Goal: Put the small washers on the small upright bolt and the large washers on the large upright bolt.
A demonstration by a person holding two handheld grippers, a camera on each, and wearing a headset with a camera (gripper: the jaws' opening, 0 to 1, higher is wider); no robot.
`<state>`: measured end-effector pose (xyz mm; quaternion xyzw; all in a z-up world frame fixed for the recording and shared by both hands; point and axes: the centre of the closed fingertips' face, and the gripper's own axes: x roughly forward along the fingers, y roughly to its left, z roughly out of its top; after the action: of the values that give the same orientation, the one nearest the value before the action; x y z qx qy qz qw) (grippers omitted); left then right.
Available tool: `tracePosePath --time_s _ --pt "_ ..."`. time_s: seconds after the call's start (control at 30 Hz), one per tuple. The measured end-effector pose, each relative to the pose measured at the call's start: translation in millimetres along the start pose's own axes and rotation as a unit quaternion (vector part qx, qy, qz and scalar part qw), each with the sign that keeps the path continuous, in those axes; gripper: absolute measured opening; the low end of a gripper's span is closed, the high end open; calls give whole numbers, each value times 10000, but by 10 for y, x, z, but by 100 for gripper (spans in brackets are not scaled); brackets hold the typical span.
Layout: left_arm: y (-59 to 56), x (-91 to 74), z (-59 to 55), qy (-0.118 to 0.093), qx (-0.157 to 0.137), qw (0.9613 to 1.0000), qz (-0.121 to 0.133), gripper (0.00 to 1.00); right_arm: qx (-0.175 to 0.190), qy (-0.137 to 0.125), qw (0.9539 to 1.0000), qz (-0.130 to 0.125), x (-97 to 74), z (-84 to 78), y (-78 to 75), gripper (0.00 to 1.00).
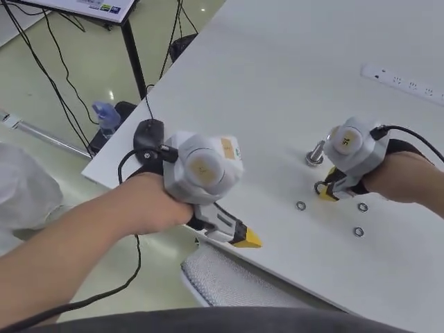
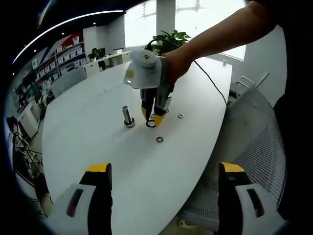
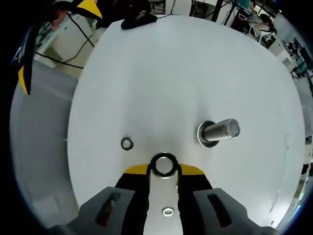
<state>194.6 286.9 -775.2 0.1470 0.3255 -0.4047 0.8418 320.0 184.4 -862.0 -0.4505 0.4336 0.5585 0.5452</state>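
The right hand-held gripper (image 3: 164, 172) has its yellow-tipped jaws pressed in on a large steel ring washer (image 3: 153, 165). It is low over the white worktop (image 3: 161, 73), just beside the upright steel bolt (image 3: 218, 131) — not on it. Small steel washers (image 1: 301, 205) lie loose nearby. The left hand-held gripper (image 2: 164, 169) hangs at the worktop's edge, jaws spread wide. A dark mark on the right one's round white housing (image 1: 347, 142) is too blurred to read — so is the left's orange sticker (image 1: 227, 148).

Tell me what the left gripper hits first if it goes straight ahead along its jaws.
Probably the right gripper, shut on a large washer beside the bolt; depth is uncertain.
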Motion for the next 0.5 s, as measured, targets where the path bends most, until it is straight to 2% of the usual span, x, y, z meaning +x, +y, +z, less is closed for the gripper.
tracePosePath --time_s 0.17,0.23,0.5 --pt "13 19 28 1 41 10000 -4 90 79 23 10000 -25 -110 -56 -62 21" --pt "19 22 42 -18 34 10000 0 90 173 -6 9998 33 -165 -52 -69 21" --pt "-8 46 41 37 85 9999 -57 90 312 -94 9994 -81 -390 26 -215 21"
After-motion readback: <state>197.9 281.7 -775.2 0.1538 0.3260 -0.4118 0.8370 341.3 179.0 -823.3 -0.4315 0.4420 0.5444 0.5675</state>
